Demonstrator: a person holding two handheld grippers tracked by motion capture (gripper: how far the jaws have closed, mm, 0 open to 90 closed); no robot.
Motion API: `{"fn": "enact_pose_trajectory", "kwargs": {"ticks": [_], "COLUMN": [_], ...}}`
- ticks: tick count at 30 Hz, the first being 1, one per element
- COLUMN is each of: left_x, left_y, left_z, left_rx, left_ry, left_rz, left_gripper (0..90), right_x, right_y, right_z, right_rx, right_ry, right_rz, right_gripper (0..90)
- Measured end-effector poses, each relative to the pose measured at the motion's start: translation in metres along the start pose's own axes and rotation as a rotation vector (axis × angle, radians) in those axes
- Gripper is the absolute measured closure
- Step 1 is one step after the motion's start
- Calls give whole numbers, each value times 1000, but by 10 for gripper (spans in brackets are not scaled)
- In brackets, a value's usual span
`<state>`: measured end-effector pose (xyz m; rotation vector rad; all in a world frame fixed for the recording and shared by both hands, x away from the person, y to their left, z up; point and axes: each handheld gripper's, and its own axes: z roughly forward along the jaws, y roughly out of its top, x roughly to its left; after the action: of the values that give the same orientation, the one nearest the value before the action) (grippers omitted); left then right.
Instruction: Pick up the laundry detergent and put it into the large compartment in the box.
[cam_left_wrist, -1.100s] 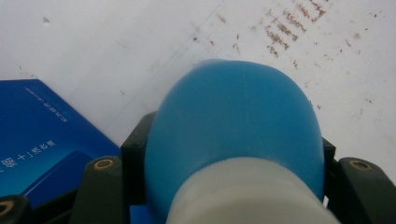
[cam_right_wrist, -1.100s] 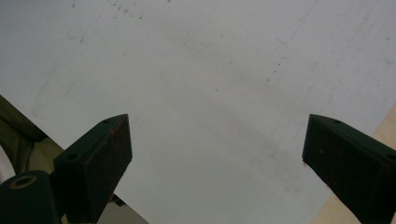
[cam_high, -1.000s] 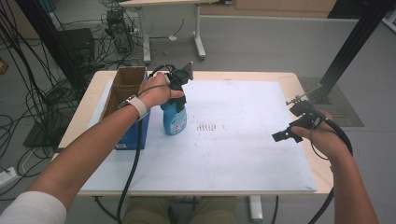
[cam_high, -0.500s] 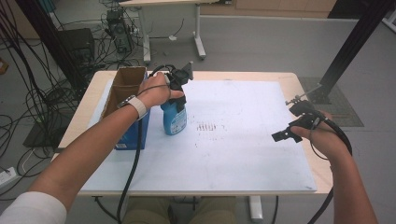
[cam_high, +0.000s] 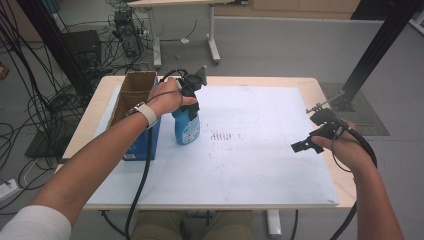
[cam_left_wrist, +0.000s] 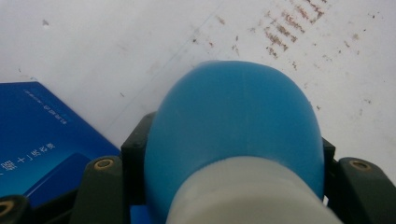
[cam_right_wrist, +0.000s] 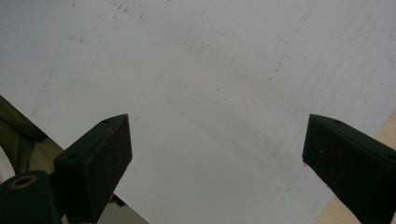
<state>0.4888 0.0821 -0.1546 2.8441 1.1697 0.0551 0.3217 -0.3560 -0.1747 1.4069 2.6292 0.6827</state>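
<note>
Blue bottle (cam_high: 186, 126): translucent plastic with a pale collar, upright on the white sheet (cam_high: 260, 150), left of centre in the high view; a label shows on its front.
Left gripper (cam_high: 192, 92): above the bottle at upper left of centre in the high view; in the left gripper view its black jaws sit against both sides of the bottle (cam_left_wrist: 233, 135) just below the pale collar, clamped on it.
Cardboard box (cam_high: 136, 107): open-topped with blue printed sides, just beside the bottle on its left in the high view; a blue corner (cam_left_wrist: 42, 135) fills the lower left of the left gripper view.
Brown marks (cam_high: 221, 136): a small patch of short strokes on the sheet, near the bottle's right.
Right gripper (cam_high: 307, 144): right of the high view, well apart from the bottle; in the right gripper view its jaws stand wide apart over bare sheet (cam_right_wrist: 210, 93), holding nothing.
Table (cam_high: 312, 90): light wood, showing around the sheet's edges.
</note>
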Motion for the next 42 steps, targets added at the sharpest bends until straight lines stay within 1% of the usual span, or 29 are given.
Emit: {"fn": "enact_pose_trajectory", "kwargs": {"ticks": [10, 19, 23, 25, 26, 28, 30, 35, 37, 40, 42], "left_x": [0, -1, -1, -3, -4, -5, -5, -6, -7, -12, -13], "left_y": [0, 0, 1, 1, 2, 3, 1, 0, -2, -2, -4], "left_z": [0, 0, -1, -2, -2, -3, -6, -18, -23, -31, -36], "left_rx": [0, 0, 5, 9, 10, 14, 3, -3, -9, -3, -7], "left_ry": [0, 4, 3, 7, 11, 8, 1, -14, -10, 0, -1], "left_rz": [-8, -2, -9, -17, -12, -16, -23, -36, -42, -52, -65], "left_gripper": [389, 389, 386, 386, 386, 386, 386, 386, 386, 386, 386], "right_x": [0, 1, 1, 1, 1, 1, 2, 3, 4, 6, 7], "right_y": [0, -1, -1, -2, -2, -2, -2, -3, -3, -3, -3], "right_z": [0, -2, -3, -3, -3, -4, -5, -8, -9, -10, -11], "right_rx": [-3, -3, -1, 1, 1, -1, 0, -3, -5, -7, -9], "right_ry": [0, -2, -5, -6, -7, -7, -8, -13, -14, -16, -17], "right_rz": [-3, -2, 1, 1, 1, 2, 2, 1, -1, -6, -7], "right_gripper": [82, 82, 82, 82, 82, 82, 82, 82, 82, 82, 82]}}
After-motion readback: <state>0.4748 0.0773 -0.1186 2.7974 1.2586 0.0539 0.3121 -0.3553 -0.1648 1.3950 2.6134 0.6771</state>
